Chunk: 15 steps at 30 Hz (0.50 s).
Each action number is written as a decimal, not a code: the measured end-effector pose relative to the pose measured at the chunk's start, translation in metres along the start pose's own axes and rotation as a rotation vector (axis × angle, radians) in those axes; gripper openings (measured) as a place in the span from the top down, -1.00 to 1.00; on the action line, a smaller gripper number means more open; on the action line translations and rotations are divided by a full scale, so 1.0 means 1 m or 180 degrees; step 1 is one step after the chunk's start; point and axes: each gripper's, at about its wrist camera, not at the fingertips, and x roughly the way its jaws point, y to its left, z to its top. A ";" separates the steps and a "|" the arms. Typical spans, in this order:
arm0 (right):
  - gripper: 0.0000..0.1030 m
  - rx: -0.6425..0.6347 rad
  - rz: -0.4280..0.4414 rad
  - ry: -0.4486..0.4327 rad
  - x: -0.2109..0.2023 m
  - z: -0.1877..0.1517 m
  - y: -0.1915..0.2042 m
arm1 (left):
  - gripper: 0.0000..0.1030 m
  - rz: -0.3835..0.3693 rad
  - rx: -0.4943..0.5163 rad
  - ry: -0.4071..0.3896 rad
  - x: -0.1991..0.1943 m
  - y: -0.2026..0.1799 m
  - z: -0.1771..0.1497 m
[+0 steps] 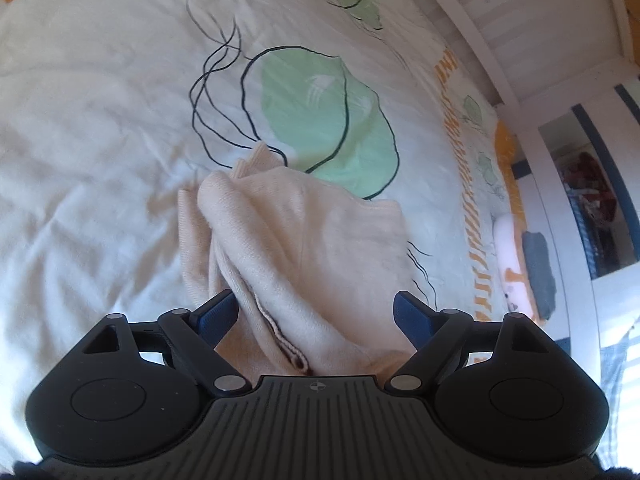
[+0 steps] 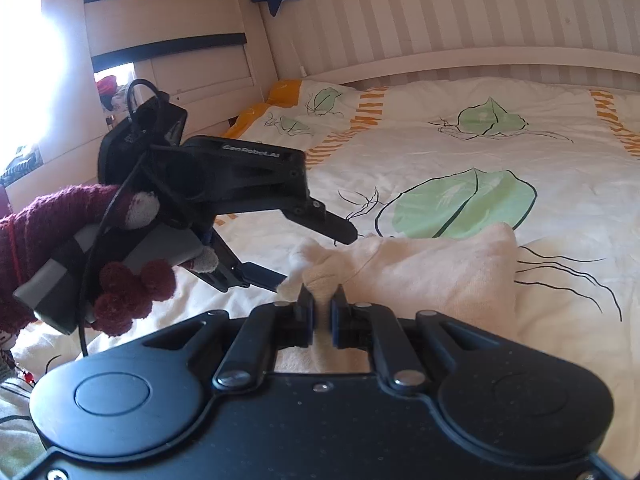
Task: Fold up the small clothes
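Right gripper [image 2: 322, 309] pinched tight on a bunched fold of cream garment [image 2: 432, 268], pointing toward twelve o'clock. Left gripper [image 2: 316, 256] at ten o'clock, jaws spread wide, gripped by a hand [image 2: 80, 256] in a maroon knit glove.

The bedspread [image 1: 100, 128] is viewed steeply downward at close range from the left wrist; it is viewed more levelly from the right wrist, toward the striped wall [image 2: 460, 12]; the cream garment [image 1: 304, 240] is shared.
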 end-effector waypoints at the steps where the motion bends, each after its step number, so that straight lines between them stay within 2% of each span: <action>1: 0.73 0.0001 -0.0010 -0.0005 0.000 0.000 -0.001 | -0.62 -0.0003 0.0012 0.0011 0.001 -0.001 -0.001; 4: 0.73 -0.0014 -0.0010 -0.0012 0.000 0.001 -0.001 | -0.40 0.0007 -0.0008 0.0142 0.012 0.003 -0.003; 6: 0.73 -0.0037 -0.0006 -0.0002 0.000 0.001 0.000 | -0.33 0.0021 -0.0050 0.0174 0.019 0.006 -0.003; 9: 0.73 -0.0194 -0.0008 0.0024 -0.001 -0.001 0.007 | 0.04 0.0026 -0.0122 0.0023 0.024 0.011 0.002; 10: 0.73 -0.0258 -0.0006 0.0033 -0.001 -0.002 0.011 | 0.24 0.0023 -0.0109 -0.0038 0.025 0.013 0.003; 11: 0.73 -0.0306 -0.0002 0.0041 0.000 -0.003 0.014 | 0.55 0.0042 -0.0070 -0.0099 0.026 0.013 0.003; 12: 0.73 -0.0361 0.0000 0.0049 0.001 -0.004 0.018 | 0.68 0.0110 0.0015 -0.0170 0.027 0.013 0.004; 15: 0.73 -0.0526 0.0021 0.0072 0.008 -0.007 0.030 | 0.70 0.0258 0.0342 -0.0361 0.025 0.004 0.003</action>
